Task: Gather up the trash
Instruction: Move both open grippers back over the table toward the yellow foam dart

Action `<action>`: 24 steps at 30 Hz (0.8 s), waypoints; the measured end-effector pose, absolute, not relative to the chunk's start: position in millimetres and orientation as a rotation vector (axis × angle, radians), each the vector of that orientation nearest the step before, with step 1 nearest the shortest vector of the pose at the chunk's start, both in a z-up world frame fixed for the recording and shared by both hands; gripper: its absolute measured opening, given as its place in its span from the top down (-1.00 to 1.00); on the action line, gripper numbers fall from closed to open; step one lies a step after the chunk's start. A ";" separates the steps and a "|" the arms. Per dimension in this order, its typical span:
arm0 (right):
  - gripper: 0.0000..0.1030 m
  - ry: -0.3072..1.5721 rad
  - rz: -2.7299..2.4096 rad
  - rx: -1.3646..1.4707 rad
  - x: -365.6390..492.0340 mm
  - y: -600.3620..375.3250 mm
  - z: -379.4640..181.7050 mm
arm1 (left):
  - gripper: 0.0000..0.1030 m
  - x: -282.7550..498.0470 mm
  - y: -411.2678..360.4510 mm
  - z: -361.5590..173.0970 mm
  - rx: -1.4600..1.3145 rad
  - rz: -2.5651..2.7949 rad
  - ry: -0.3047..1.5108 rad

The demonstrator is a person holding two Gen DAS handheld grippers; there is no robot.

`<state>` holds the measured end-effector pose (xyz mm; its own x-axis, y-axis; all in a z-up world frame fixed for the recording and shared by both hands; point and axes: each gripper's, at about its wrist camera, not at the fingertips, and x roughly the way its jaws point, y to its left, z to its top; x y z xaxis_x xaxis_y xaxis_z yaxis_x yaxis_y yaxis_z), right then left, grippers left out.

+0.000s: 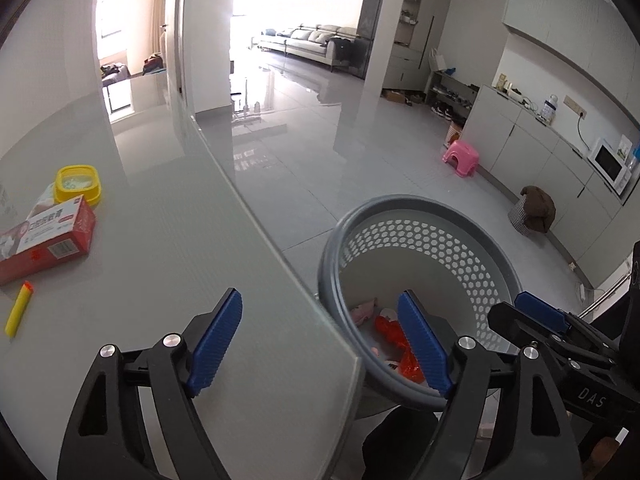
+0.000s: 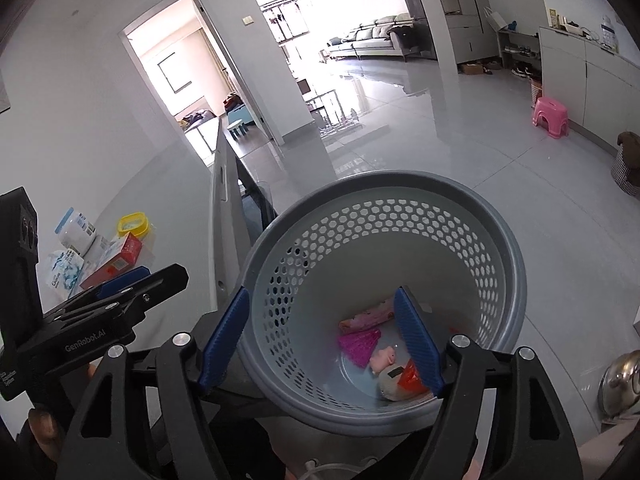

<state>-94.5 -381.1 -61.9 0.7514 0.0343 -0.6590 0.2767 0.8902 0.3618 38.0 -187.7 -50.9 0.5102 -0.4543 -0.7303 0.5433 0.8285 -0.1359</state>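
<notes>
Two tools, both released and empty: right tool (image 2: 320, 340) hangs over the basket (image 2: 500, 216), left tool (image 1: 320, 344) over the tabletop (image 1: 160, 240) edge. Remaining trash — red box (image 1: 48, 236), yellow dart (image 1: 19, 308) — lies farther left, likely next.
</notes>
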 end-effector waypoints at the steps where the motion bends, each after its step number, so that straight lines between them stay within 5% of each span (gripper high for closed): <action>1: -0.44 0.713 -0.128 0.454 -92.6 -375.9 -60.2 | -0.54 39.6 -178.5 -50.2 0.108 -0.584 0.840; 24: -0.55 0.742 0.234 0.300 -14.6 -228.2 -46.0 | -0.68 96.6 47.0 -59.2 -0.023 -0.059 0.826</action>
<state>-14.6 -228.2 -46.0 0.7147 0.3128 -0.6256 -0.1027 0.9317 0.3484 96.6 47.0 -59.2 0.6761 -0.0615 -0.7343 0.0439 0.9981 -0.0432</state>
